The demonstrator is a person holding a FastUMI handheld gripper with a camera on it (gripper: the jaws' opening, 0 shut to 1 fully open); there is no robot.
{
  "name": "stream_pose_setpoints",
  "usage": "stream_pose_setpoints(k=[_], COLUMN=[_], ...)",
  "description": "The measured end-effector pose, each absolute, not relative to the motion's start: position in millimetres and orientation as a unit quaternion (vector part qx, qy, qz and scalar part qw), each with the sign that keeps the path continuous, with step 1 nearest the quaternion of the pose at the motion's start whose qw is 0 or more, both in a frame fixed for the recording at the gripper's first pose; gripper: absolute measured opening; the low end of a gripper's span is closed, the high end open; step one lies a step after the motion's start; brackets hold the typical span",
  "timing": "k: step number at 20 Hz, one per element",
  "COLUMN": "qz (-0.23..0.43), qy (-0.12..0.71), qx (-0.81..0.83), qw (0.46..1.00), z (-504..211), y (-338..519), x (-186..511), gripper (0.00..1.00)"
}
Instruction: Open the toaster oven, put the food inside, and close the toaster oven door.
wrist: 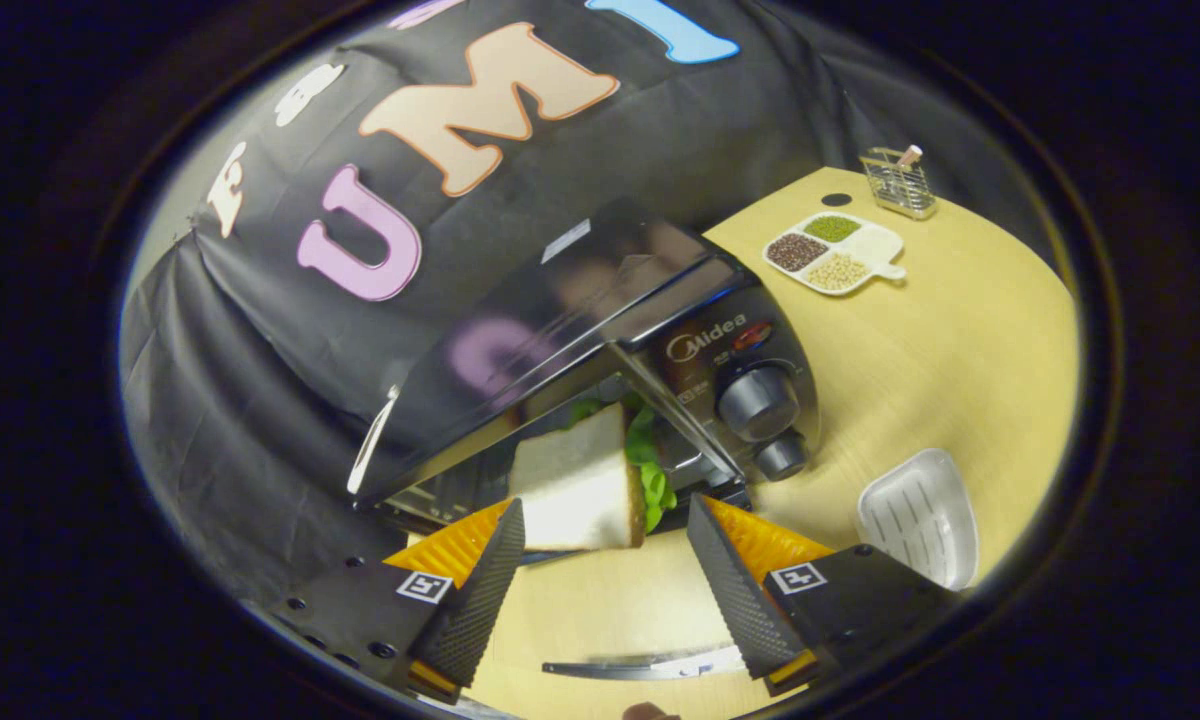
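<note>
White bread with green lettuce showing at one edge, the sandwich (582, 485) sits just ahead of the gripper (605, 525), at about twelve o'clock from the gap between the fingers and a little toward the left one. The jaws stand wide apart and grip nothing; the left finger's tip looks to be at or just touching the bread's near corner, though I cannot tell for certain, and the right finger is well clear of it. The sandwich stands on edge at the mouth of the toaster oven (600, 340), its long axis running away from the fingers into the opening. The oven's knobs (757, 402) lie at about one o'clock. Out at two o'clock on the wooden table (960, 330) is a divided dish of beans (830, 252), and at three o'clock a white ridged tray (920, 515). Judging from this, the food seems placed, and the next move turns on drawing straight back toward six o'clock without dragging the bread.
</note>
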State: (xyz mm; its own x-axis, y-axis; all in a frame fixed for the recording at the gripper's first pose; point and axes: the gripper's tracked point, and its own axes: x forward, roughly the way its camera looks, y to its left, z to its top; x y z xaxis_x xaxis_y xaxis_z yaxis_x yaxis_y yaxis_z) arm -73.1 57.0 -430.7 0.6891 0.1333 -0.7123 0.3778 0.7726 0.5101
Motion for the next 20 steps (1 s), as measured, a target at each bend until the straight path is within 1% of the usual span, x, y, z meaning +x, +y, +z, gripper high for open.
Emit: stream_pose_setpoints(k=[5,10,16,20], qz=[0.001,0.065,0.134,0.164], qy=[0.401,0.423,0.467,0.504], qx=[0.273,0.243,0.206,0.173], qw=[0.875,0.87,0.85,0.831], z=[-408.7,-397.6,-406.8,-425.5], y=[93.3,128.3,161.0,167.3], x=[-100.5,-124.0,-162.0,-188.3], gripper=[0.99,0.99,0.99,0.99])
